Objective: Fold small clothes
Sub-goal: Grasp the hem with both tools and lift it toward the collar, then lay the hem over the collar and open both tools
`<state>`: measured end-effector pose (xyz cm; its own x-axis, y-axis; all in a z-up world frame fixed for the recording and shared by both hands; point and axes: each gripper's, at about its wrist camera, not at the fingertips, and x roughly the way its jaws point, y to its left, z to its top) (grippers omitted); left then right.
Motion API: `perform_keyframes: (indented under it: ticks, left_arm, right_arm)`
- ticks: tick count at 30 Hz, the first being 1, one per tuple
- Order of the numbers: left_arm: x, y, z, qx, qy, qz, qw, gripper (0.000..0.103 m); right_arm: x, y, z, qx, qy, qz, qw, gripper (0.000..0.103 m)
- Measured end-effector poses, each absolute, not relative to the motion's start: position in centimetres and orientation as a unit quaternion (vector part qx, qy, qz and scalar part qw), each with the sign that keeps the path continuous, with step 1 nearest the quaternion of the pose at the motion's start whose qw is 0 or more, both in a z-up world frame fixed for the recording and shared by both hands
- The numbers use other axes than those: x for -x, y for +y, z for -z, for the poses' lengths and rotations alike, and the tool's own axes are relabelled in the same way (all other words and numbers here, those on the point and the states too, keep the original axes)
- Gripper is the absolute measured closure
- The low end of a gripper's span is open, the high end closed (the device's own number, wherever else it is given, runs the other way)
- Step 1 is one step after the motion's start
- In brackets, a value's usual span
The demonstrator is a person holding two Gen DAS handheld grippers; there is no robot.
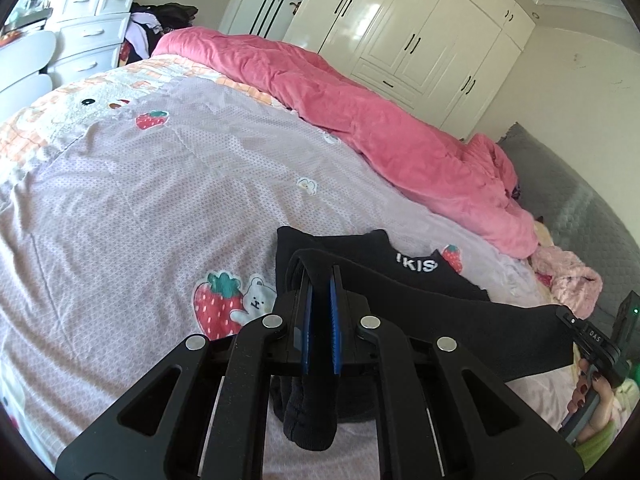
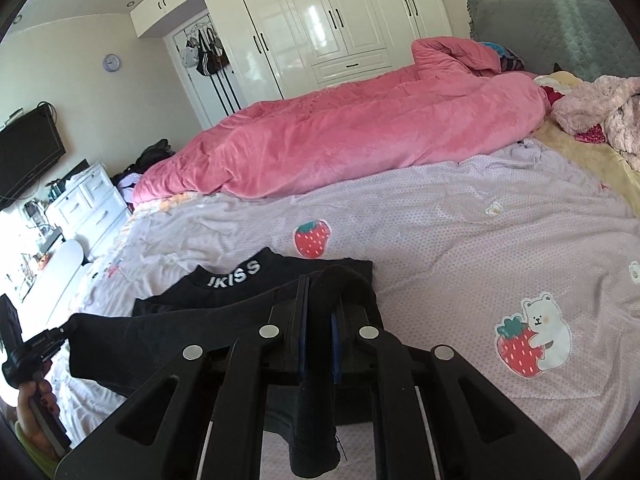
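Black garment [image 1: 440, 312] stretched between both tongs, one edge lifted off the bed, the rest lying on the lilac strawberry-print bedsheet [image 1: 140, 184] with its white-lettered collar [image 1: 416, 265] flat and facing up. Left tongs [image 1: 320, 280] pinched fully together on one corner of the lifted edge, a bunched tail of fabric hanging below the blue pads [image 1: 308, 320]. Right tongs [image 2: 320, 308] likewise clamped tight on the opposite corner, with cloth humped over the fingertips and a loose end dangling underneath. Seen in the left wrist view too, off to the right, gripped by a hand [image 1: 596, 400].

Probably mid-fold: the held edge being carried over toward the collar.

Risks from here, as judgement only:
- Thick wads in both grips rather than a clean single edge; could release unevenly and leave lumps or a crooked fold line.
- Sag in the span between the tongs; could let the middle land first and crease, unless kept taut.
- Lower layer free on a soft, wrinkled sheet; could drag along with the pull and skew the collar.
- Unequal travel of the two sides; could twist the fold so the corners miss alignment.
- Dangling tails below the pads; might get tucked under the garment on lay-down.
- Pink comforter [image 2: 340, 144] heaped well beyond the garment; no likely obstruction unless overshot far.
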<state>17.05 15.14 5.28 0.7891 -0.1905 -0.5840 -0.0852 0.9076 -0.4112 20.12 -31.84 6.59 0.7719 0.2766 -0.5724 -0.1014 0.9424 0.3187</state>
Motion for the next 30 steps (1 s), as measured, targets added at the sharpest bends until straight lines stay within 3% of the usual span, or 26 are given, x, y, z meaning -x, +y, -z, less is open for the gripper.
perform_keyframes:
  ticks: [10, 13, 17, 22, 30]
  left_arm:
    - [-18.6, 14.8, -3.1, 0.188, 0.336, 0.008, 0.923, 0.097]
    - [-18.4, 15.0, -3.3, 0.182, 0.333, 0.003, 0.925, 0.097]
    - [-18.2, 15.3, -3.1, 0.179, 0.334, -0.004, 0.926, 0.088]
    - [-17.1, 15.1, -4.1, 0.16, 0.313, -0.013, 0.936, 0.081]
    - [-14.2, 13.3, -6.9, 0.103, 0.272, -0.007, 0.957, 0.078]
  right_arm:
    - [-21.8, -32.4, -2.9, -0.147, 0.359, -0.088, 0.917, 0.093]
    - [-21.9, -32.1, -2.7, -0.145, 0.363, -0.085, 0.916, 0.086]
    - [-21.8, -32.3, -2.5, -0.146, 0.368, -0.07, 0.915, 0.05]
    - [-20.6, -33.3, -3.1, -0.156, 0.355, -0.057, 0.92, 0.05]
    - [-17.5, -29.5, -5.7, -0.069, 0.323, -0.119, 0.936, 0.053]
